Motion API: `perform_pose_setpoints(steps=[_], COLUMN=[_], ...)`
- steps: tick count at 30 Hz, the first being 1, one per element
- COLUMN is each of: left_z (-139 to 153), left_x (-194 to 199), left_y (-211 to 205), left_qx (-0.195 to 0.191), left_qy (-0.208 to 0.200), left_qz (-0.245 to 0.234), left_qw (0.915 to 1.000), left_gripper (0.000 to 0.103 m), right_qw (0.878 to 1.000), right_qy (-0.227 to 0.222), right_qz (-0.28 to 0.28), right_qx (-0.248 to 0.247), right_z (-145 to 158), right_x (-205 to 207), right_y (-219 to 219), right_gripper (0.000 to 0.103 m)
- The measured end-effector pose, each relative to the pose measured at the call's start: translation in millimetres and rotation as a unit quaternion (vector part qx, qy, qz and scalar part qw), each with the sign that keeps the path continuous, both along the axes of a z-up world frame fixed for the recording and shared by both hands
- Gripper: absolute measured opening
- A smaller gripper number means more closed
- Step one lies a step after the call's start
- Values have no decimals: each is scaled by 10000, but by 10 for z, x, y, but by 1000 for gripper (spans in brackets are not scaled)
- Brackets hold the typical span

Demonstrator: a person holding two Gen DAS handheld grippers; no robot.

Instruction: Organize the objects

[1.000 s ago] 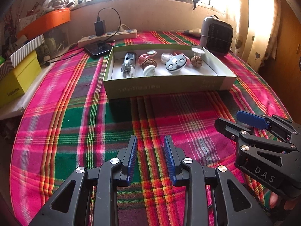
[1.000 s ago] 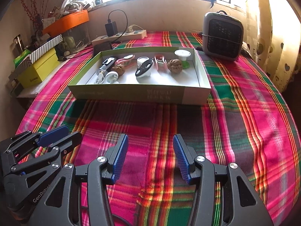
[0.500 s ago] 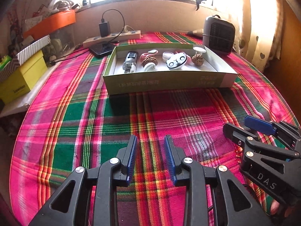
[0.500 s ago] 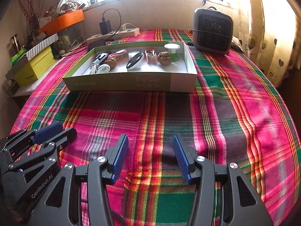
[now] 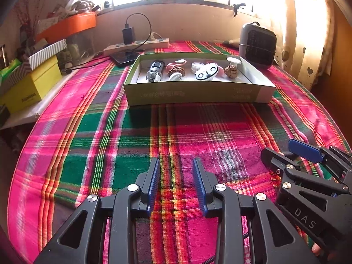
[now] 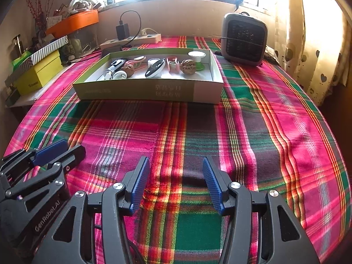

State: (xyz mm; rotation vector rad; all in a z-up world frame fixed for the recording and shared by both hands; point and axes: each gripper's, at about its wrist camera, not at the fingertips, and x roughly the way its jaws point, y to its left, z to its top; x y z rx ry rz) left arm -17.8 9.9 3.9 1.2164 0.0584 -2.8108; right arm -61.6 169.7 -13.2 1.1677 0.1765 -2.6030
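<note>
Both grippers have drawn back from the shallow box [image 6: 151, 91], which now sits farther off on the plaid cloth [image 6: 242, 132]. The left gripper [image 5: 176, 176] and right gripper [image 6: 176, 176] hover low, fingers apart and empty. The small objects [image 6: 155, 68] lie lined up inside the box, seemingly tidied.

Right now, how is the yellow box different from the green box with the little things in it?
The yellow box is closed with a lid; the green box is open, showing small items inside. The yellow box is taller and chunkier; the green box is shallow and long. The yellow box sits off the plaid cloth; the green box rests on it. Both are rectangular.
</note>
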Motion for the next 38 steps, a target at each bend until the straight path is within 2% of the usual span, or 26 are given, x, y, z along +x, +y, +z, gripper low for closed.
perform_pose_setpoints(steps=[38], left_z=[-1], left_x=[4], left_y=[-3], left_qx=[8], left_qy=[5], left_qz=[50], left_qw=[10000], left_gripper=[29], right_qw=[10000], right_qy=[3], right_qz=[0], right_qx=[-1], right_z=[-7], right_x=[11], right_y=[2], right_gripper=[52])
